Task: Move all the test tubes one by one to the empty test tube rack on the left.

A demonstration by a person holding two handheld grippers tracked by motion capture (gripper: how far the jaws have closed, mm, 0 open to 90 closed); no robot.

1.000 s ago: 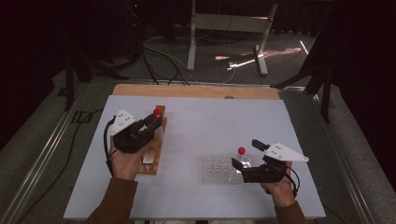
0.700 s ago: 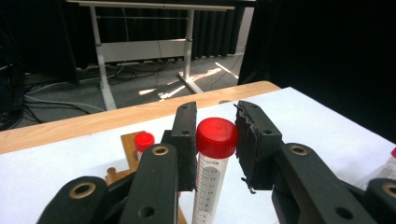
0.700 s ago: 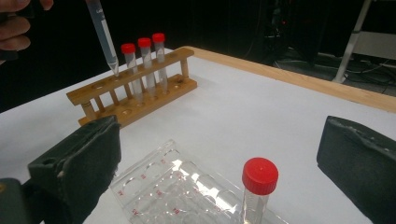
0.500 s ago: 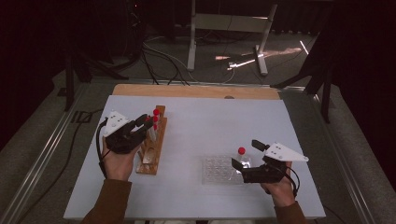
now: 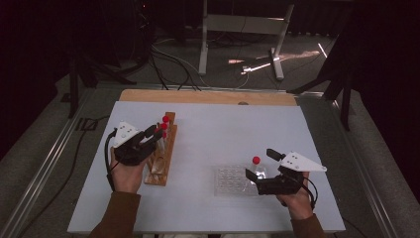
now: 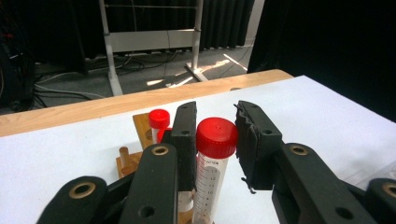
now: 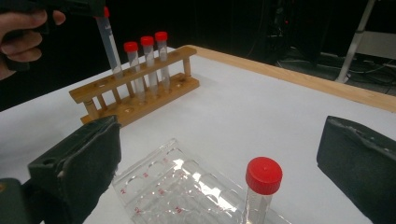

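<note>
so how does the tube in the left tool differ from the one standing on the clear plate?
The tube in the left tool is clamped, tilted and lifted over the wooden rack; the tube on the clear plate stands upright and free between the right tool's open pads, untouched. Both are clear with red screw caps.

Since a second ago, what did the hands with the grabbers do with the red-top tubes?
The left gripper, shut on a red-capped tube, slid along the wooden rack toward the person and now holds the tube tilted over the rack, with three more tubes standing in it. The right gripper stayed put, jaws open around the tube standing on the clear well plate.
</note>
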